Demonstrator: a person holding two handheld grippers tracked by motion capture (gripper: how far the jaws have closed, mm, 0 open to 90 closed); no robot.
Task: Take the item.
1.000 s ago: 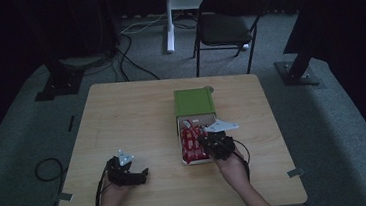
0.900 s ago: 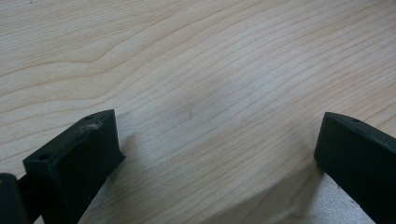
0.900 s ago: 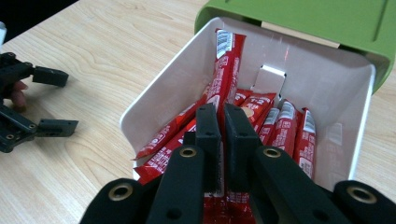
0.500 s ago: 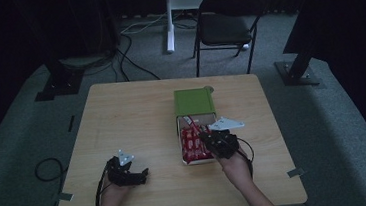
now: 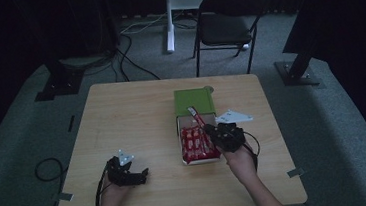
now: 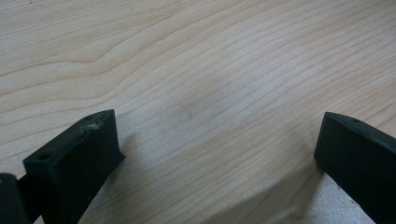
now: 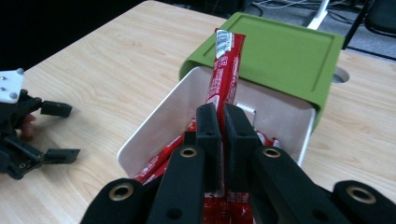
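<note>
A white box (image 5: 185,159) (image 7: 154,126) holds several red snack sticks (image 5: 197,144), and its green lid (image 5: 194,102) (image 7: 280,56) lies just beyond it. My right gripper (image 5: 204,126) (image 7: 222,116) is shut on one red snack stick (image 7: 224,74) (image 5: 194,116), which is lifted above the box and points up towards the lid. My left gripper (image 5: 144,174) (image 6: 215,144) rests open on the table near its front left, with only bare wood between its jaws; the right gripper view also shows that gripper (image 7: 58,130) at the left.
The wooden table (image 5: 127,118) has bare wood left of the box. A black chair (image 5: 227,24) and a white stand (image 5: 169,24) are on the carpet beyond the table. Cables trail on the floor at the left.
My right gripper has risen a little, drawing the red stick up out of the box. The left gripper has stayed put.
</note>
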